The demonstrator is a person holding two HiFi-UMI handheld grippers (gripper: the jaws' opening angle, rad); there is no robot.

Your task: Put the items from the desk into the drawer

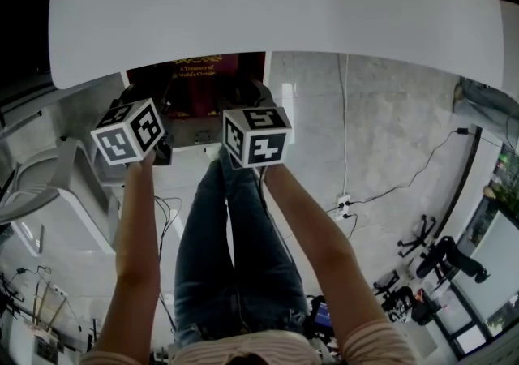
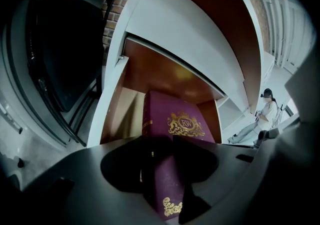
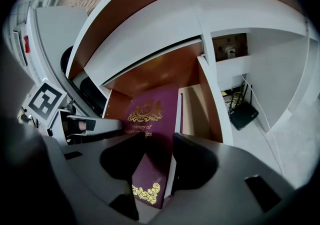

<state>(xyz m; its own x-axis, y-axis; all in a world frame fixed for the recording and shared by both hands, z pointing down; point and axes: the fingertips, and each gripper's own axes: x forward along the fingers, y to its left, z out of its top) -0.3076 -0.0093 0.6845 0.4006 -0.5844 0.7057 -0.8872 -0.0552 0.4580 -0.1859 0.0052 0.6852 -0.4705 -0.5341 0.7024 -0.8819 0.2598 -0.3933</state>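
A maroon book with gold lettering lies tilted into the open drawer under the white desk top. My left gripper is shut on the book's near left part, where its spine and gold crest show. My right gripper is shut on the book's near right edge, by the gold corner ornament. In the head view both marker cubes sit just in front of the drawer, left and right. The drawer's brown inside shows behind the book.
A chair stands at the left of the drawer. A power strip with cables lies on the floor at the right, a black box under the desk. A person stands far off. The drawer's white side walls flank the book.
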